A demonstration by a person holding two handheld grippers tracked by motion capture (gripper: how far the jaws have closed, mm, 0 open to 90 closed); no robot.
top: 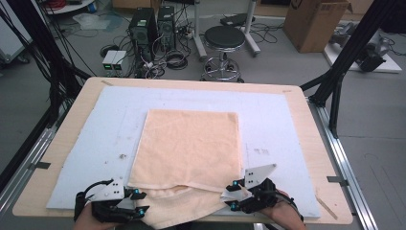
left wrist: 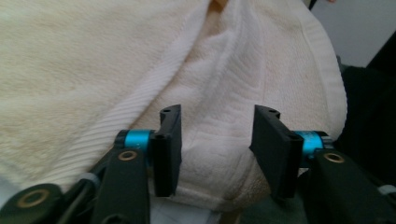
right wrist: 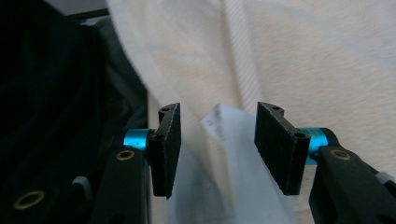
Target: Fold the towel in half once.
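Towel (top: 186, 148) corners between both parted tongs

Both hands sit low and side by side, the left gripper (top: 139, 201) and right gripper (top: 233, 195) with jaws apart.

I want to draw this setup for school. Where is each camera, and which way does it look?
High view: sits above the person's side, looks forward and down on the table and towel; both hands and the left gripper and right gripper show.
Left gripper view: rides that gripper, looks along its jaws at a towel fold.
Right gripper view: rides that gripper, faces the towel's label.
All share the towel.
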